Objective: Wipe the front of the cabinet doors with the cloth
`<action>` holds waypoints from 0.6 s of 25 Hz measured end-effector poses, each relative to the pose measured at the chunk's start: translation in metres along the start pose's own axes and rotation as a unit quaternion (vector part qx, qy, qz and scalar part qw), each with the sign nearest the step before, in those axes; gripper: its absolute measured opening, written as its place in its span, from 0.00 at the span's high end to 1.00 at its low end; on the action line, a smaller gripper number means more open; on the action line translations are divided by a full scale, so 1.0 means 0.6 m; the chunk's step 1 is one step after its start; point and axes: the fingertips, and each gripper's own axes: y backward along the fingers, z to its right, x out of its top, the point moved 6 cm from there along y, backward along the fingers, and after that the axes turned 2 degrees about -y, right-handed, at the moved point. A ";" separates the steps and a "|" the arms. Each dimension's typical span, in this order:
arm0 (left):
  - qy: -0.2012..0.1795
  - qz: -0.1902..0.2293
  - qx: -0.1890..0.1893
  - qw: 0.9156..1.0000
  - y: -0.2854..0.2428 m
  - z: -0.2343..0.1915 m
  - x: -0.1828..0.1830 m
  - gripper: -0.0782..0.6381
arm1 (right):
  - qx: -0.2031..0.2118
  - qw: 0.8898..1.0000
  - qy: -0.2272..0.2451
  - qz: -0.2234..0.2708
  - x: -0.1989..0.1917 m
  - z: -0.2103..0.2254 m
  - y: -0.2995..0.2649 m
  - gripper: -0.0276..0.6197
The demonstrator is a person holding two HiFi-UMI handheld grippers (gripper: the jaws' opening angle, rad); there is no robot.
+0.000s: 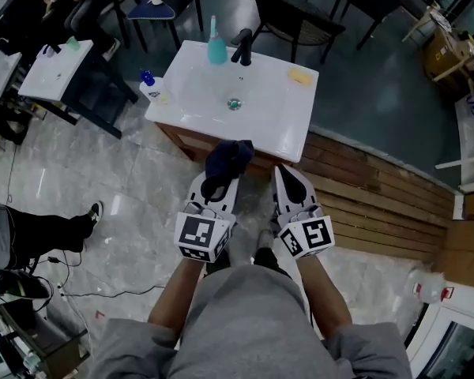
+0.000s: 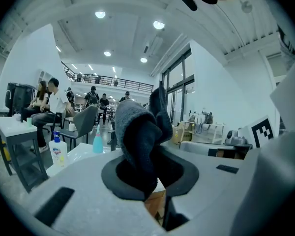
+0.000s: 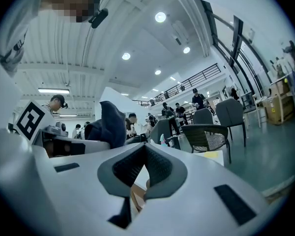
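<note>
Two claws are up in front of you, but only one has work to do. Your left gripper [image 1: 214, 188] pinches the cloth [image 1: 228, 159], a dark wad standing up out of its jaws. Your right gripper [image 1: 289, 181] has its jaws pressed together on nothing. The cloth sits level with the front lip of the sink [image 1: 278, 121], above the cabinet [image 1: 188, 143]. From above, the cabinet front shows only as a strip of brown wood under the overhang, so the wiping looks not yet begun. Bring the left gripper down below that lip and tilt it so the loose bulk of cloth meets the wood, not the jaw tips. A wad this bunched will likely wipe a narrow stripe, so overlap your passes and press lightly. Watch the lip on upward strokes, since it juts out past the front and the gripper could knock it. There is open floor to your left, with the table [image 1: 59, 73] well apart. On the right, the decking [image 1: 379, 204] runs up near the cabinet's corner, so you have less room on that side. Keep the right gripper out to the side.
</note>
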 end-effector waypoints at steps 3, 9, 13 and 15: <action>-0.004 0.011 -0.006 1.000 0.007 0.001 0.018 0.82 | -0.005 1.000 0.002 0.009 0.013 -0.008 0.003 0.94; -0.014 0.022 -0.016 1.000 0.022 0.007 0.037 0.82 | 0.004 1.000 0.021 0.017 0.034 -0.030 0.009 0.94; -0.015 0.024 -0.014 0.999 0.028 0.004 0.040 0.82 | 0.005 1.000 0.022 0.021 0.039 -0.037 0.009 0.94; -0.015 0.026 -0.013 0.999 0.029 0.002 0.040 0.82 | 0.007 0.999 0.024 0.022 0.039 -0.039 0.008 0.94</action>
